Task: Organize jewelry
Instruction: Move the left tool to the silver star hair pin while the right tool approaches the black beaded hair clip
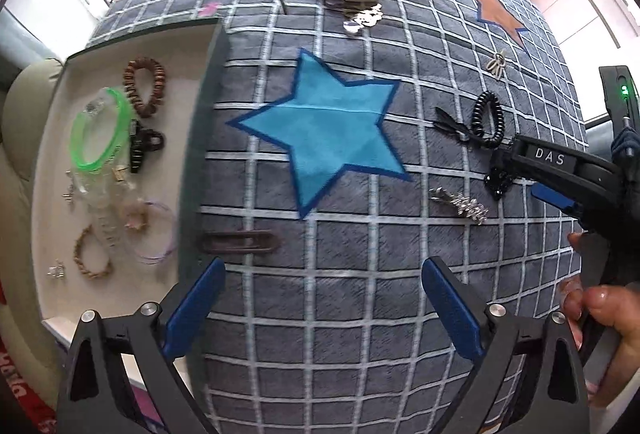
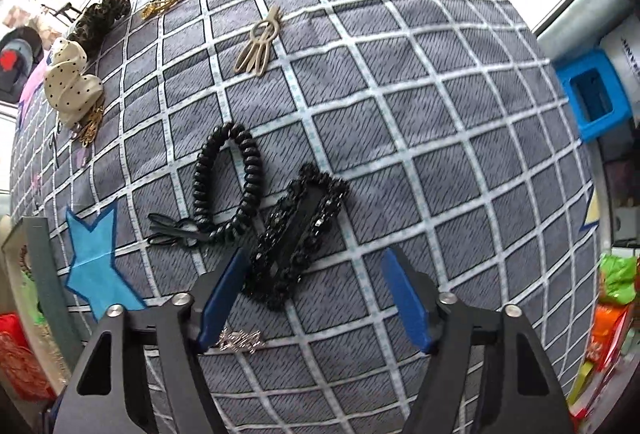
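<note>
Left gripper (image 1: 324, 290): jaws apart, nothing between them, above the checked cloth (image 1: 360, 314). A brown clip (image 1: 240, 242) lies just at its 11 o'clock, beside the tray (image 1: 52, 170). The tray holds a green bangle (image 1: 102, 132), a brown coil tie (image 1: 145, 87) and a black claw clip (image 1: 143, 148).

Right gripper (image 2: 314, 294): jaws apart, gripping nothing. A black beaded clip (image 2: 300, 230) lies on the cloth, its lower end against the left finger. A black coil tie (image 2: 228, 178) lies at the clip's 10 o'clock; a silver clip (image 2: 240, 340) lies at 7 o'clock.
</note>
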Demonstrator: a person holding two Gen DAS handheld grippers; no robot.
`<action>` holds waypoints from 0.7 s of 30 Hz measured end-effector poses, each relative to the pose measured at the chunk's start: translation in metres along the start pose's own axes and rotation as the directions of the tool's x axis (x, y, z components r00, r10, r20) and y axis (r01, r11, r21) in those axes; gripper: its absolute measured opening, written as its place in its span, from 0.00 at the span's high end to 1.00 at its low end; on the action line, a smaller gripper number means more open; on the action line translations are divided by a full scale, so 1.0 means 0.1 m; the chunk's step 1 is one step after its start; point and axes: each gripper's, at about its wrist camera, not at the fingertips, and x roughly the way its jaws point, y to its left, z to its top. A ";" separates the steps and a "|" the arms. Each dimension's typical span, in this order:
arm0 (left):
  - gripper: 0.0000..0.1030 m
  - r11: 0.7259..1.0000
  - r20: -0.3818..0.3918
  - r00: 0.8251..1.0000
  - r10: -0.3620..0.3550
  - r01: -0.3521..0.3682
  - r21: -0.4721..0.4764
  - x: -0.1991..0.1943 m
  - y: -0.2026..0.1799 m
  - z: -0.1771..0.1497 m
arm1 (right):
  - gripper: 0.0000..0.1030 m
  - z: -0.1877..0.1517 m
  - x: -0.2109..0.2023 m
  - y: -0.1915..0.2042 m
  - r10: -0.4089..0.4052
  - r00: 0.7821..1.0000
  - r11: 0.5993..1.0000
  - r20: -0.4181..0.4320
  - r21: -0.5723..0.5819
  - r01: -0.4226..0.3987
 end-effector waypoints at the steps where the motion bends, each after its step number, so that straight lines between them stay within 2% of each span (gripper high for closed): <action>1: 0.03 1.000 -0.003 1.000 -0.011 0.011 -0.007 0.03 -0.04 0.02 | 0.41 0.02 -0.01 -0.01 -0.007 1.000 1.000 0.008 -0.013 0.007; 2: 0.03 1.000 -0.006 1.000 -0.022 0.021 -0.012 0.05 -0.07 0.03 | 0.51 0.02 -0.02 -0.01 -0.013 1.000 1.000 0.017 -0.028 0.014; 3: 0.03 0.999 -0.010 0.999 -0.031 0.031 -0.016 0.08 -0.11 0.05 | 0.55 0.06 -0.05 -0.06 -0.015 1.000 0.999 0.022 -0.037 0.016; 6: 0.14 0.999 -0.021 0.999 -0.049 0.049 -0.015 0.15 -0.25 0.11 | 0.56 0.11 -0.09 -0.23 -0.002 1.000 0.999 0.023 -0.053 0.003; 14: 0.14 0.993 -0.063 0.993 -0.104 0.100 -0.063 0.39 -0.60 0.27 | 0.56 -0.04 -0.13 -0.67 0.020 1.000 0.999 0.013 -0.035 -0.020; 19: 0.14 0.989 -0.077 0.992 -0.103 0.093 -0.118 0.50 -0.76 0.35 | 0.56 -0.08 -0.13 -0.85 0.033 0.999 0.999 0.013 -0.023 -0.033; 21: 0.18 0.986 -0.087 0.992 -0.087 0.073 -0.148 0.55 -0.80 0.38 | 0.56 -0.09 -0.14 -0.87 0.035 0.999 0.999 0.014 -0.022 -0.035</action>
